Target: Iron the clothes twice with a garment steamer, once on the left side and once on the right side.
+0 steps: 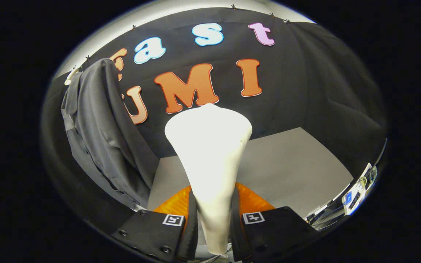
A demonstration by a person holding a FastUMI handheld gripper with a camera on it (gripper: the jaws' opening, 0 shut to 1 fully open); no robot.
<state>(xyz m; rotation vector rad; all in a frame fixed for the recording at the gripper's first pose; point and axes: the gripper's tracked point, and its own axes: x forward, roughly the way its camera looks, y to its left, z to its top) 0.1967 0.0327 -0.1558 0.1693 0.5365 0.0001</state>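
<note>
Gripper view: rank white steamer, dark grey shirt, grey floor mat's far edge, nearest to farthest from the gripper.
1. White garment steamer: clamped between the gripper fingers.
2. Dark grey shirt: hanging on the wall, ahead to the left.
3. Grey floor mat's far edge: beyond, to the right, against the wall.

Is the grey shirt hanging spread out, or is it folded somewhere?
Hanging. The grey shirt drapes from a hanger against the booth wall, beside the white steamer that the gripper holds.

Your claw (214,223) grips the white garment steamer (208,153) by its narrow handle, both fingers (190,226) pressing on it, and its wide head stands up ahead of them. A dark grey shirt (101,135) hangs to the claw's left, apart from the steamer. The grey bench (298,164) lies beyond.
</note>
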